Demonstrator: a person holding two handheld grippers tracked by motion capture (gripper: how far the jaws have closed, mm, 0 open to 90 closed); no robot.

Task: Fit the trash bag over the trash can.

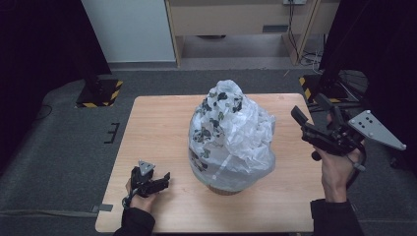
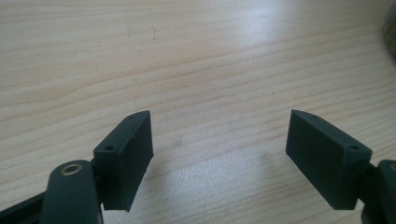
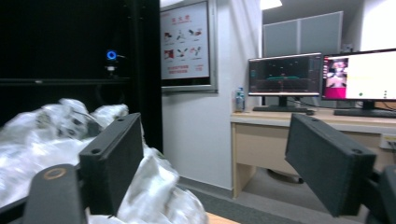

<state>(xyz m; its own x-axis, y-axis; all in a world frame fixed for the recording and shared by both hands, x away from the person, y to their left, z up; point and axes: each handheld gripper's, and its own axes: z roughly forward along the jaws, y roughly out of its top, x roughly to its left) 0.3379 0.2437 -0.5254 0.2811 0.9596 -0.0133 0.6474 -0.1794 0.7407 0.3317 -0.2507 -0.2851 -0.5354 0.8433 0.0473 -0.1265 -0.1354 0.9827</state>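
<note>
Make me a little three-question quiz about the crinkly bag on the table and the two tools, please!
1. True or false: the left tool is squeezing the plastic bag.
2. What sits under the bag? A) a brown round base B) a red box C) a blue plate
3. Fill in: the right tool is held up beside the bag's ____ side, as seen in the high view.

Key:
1. False. Its jaws are open over bare wooden table, with nothing between them.
2. A.
3. Right. Its jaws are open too, apart from the bag.
</note>
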